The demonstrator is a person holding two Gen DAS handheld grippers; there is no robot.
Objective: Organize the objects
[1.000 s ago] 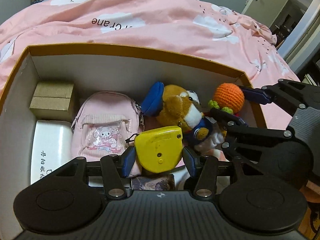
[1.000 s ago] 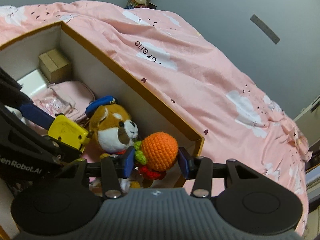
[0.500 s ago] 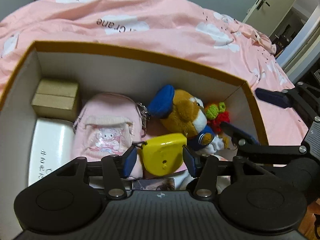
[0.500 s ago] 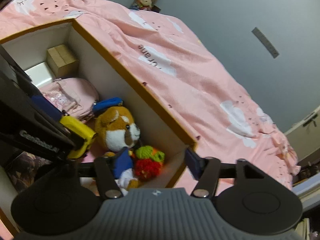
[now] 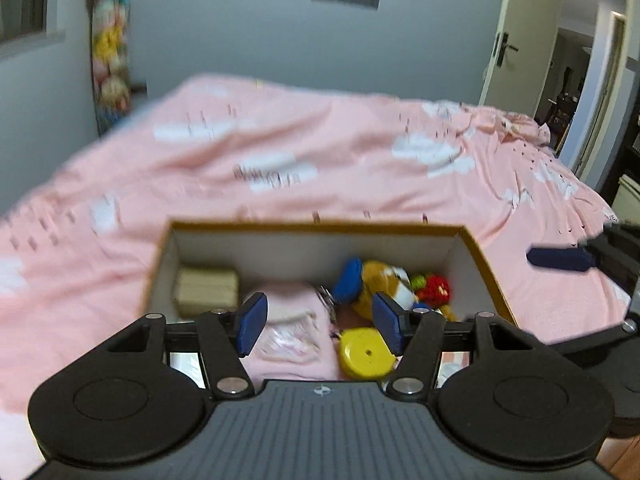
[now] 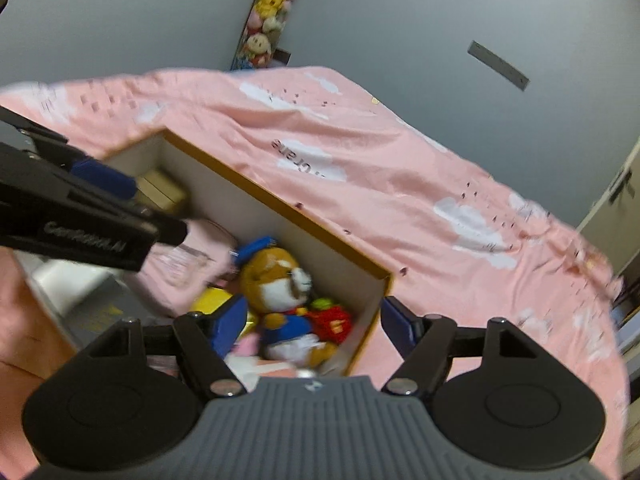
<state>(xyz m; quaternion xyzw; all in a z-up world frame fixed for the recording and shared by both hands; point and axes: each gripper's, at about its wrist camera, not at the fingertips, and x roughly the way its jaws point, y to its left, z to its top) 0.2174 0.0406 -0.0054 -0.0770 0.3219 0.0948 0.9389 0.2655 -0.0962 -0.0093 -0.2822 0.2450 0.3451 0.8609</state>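
Toys and small things lie packed in the open box (image 5: 486, 268), which sits on the bed's pink duvet (image 5: 320, 160) at the lower middle of the left wrist view. Against its left wall stands a tan carton (image 5: 206, 292); a pink pouch (image 5: 292, 332) lies flat in the middle, the yellow tape measure (image 5: 366, 354) just right of it, and the plush dog (image 6: 280, 280) rests toward the right end with the crocheted red-and-green toy (image 6: 334, 318) tucked beside it in the corner (soft things fill the gaps, which is likely why they sit there).

The left gripper (image 5: 318, 324) stands wide with nothing between its blue pads; its jaws have just been opening, and the tape measure lies loose in the box below and apart from them. The right gripper (image 6: 314, 326) is likewise wide and empty, its jaws having just been opening, the crocheted toy lying below in the corner.

Both grippers sit above the box rather than in it, and blur across both views suggests motion. I judge these placements finished, with the hands free for whatever else needs tidying.
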